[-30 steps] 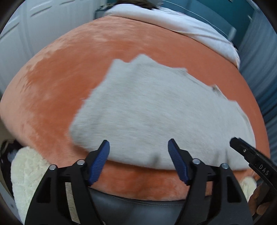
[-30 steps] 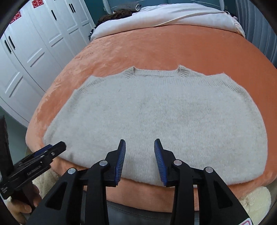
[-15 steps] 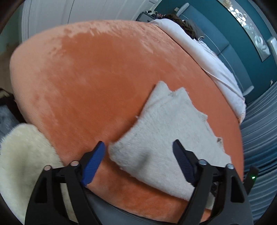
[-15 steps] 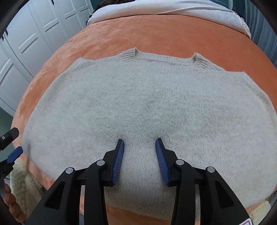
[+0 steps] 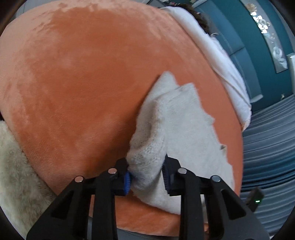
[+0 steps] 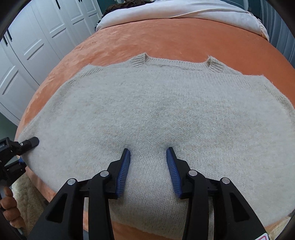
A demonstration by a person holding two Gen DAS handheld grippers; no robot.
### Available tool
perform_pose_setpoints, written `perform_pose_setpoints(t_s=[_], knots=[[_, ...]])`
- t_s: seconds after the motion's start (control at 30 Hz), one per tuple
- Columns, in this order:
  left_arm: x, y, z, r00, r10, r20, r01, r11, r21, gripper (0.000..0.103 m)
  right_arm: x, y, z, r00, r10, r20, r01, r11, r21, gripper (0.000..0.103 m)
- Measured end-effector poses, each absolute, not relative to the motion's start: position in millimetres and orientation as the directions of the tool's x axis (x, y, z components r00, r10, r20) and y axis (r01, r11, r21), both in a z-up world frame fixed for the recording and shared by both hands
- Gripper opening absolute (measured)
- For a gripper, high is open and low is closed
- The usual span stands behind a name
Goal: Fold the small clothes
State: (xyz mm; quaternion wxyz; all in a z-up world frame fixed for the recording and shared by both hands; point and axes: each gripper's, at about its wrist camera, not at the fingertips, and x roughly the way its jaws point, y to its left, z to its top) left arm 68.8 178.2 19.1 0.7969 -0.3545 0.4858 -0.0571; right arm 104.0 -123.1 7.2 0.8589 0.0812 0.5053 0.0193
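A cream knitted sweater (image 6: 156,114) lay spread flat on the orange plush blanket (image 6: 184,38) of a bed, its ribbed neckline toward the white duvet (image 6: 175,11) at the far end. The left tongs (image 5: 147,177) were clenched on a bunched fold at the sweater's lower left corner, near the bed's edge, with fabric puckering up between the blue pads (image 5: 127,181). The right tongs (image 6: 148,166) were released, their jaws apart, resting on the knit just inside the hem, mid-width. White wardrobe doors (image 6: 36,51) stood to the left.
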Motion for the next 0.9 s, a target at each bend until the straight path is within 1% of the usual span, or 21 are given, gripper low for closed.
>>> perform_pose_setpoints(t_s=[0.1, 0.17, 0.23, 0.33, 0.37, 0.43, 0.5, 0.53, 0.57, 0.63, 0.67, 0.7, 0.73, 0.77, 0.8, 0.87, 0.9], knots=[[67, 147, 68, 0.57, -0.45, -0.687, -0.105, 0.79, -0.605, 0.022, 101, -127, 8, 0.508, 0.145, -0.849, 0.042, 0.98, 0.192, 0.041], [66, 113, 102, 0.581, -0.488, -0.651, 0.015, 0.806, -0.591, 0.02, 96, -135, 17, 0.518, 0.185, -0.835, 0.055, 0.967, 0.248, 0.041], [62, 70, 134, 0.577, -0.534, -0.618, 0.147, 0.812, -0.565, 0.018, 85, -150, 32, 0.559, 0.217, -0.801, 0.082, 0.946, 0.313, 0.041], [52, 2, 163, 0.531, -0.619, -0.579, 0.318, 0.779, -0.541, 0.017, 53, -196, 60, 0.637, 0.194, -0.746, 0.152, 0.917, 0.369, 0.043], [48, -21, 167, 0.511, -0.641, -0.573, 0.365, 0.765, -0.531, 0.017, 44, -213, 65, 0.646, 0.183, -0.741, 0.179, 0.907, 0.38, 0.044], [41, -71, 164, 0.448, -0.678, -0.582, 0.442, 0.734, -0.515, 0.017, 24, -250, 71, 0.658, 0.154, -0.737, 0.243, 0.883, 0.401, 0.045], [34, -115, 145, 0.383, -0.686, -0.619, 0.481, 0.72, -0.5, 0.017, -1, -289, 75, 0.661, 0.1, -0.744, 0.317, 0.861, 0.398, 0.047], [30, -139, 129, 0.343, -0.676, -0.652, 0.505, 0.718, -0.479, 0.018, -12, -306, 75, 0.657, 0.071, -0.751, 0.352, 0.852, 0.389, 0.049], [25, -158, 113, 0.32, -0.652, -0.687, 0.527, 0.725, -0.443, 0.021, -22, -320, 75, 0.652, 0.051, -0.756, 0.378, 0.842, 0.384, 0.049], [18, -183, 85, 0.279, -0.591, -0.757, 0.553, 0.743, -0.376, 0.024, -39, -341, 74, 0.639, 0.025, -0.769, 0.425, 0.821, 0.38, 0.05], [11, -185, 76, 0.268, -0.567, -0.779, 0.549, 0.754, -0.36, 0.029, -47, -349, 74, 0.637, 0.027, -0.77, 0.438, 0.809, 0.391, 0.05], [3, -180, 73, 0.275, -0.568, -0.775, 0.554, 0.753, -0.356, 0.038, -52, -354, 77, 0.643, 0.038, -0.765, 0.435, 0.803, 0.406, 0.052], [-8, -172, 75, 0.29, -0.584, -0.759, 0.569, 0.742, -0.353, 0.044, -56, -355, 78, 0.653, 0.049, -0.756, 0.426, 0.801, 0.42, 0.057], [-14, -165, 80, 0.311, -0.591, -0.745, 0.587, 0.735, -0.338, 0.06, -57, -354, 82, 0.665, 0.065, -0.744, 0.41, 0.801, 0.437, 0.06], [-22, -155, 84, 0.342, -0.577, -0.742, 0.595, 0.744, -0.304, 0.076, -56, -352, 84, 0.674, 0.083, -0.734, 0.392, 0.802, 0.451, 0.065], [-30, -131, 88, 0.412, -0.525, -0.745, 0.579, 0.782, -0.231, 0.088, -47, -347, 87, 0.694, 0.149, -0.705, 0.341, 0.794, 0.504, 0.07], [-30, -120, 87, 0.438, -0.494, -0.751, 0.564, 0.801, -0.198, 0.088, -37, -342, 87, 0.697, 0.186, -0.693, 0.32, 0.784, 0.533, 0.074]])
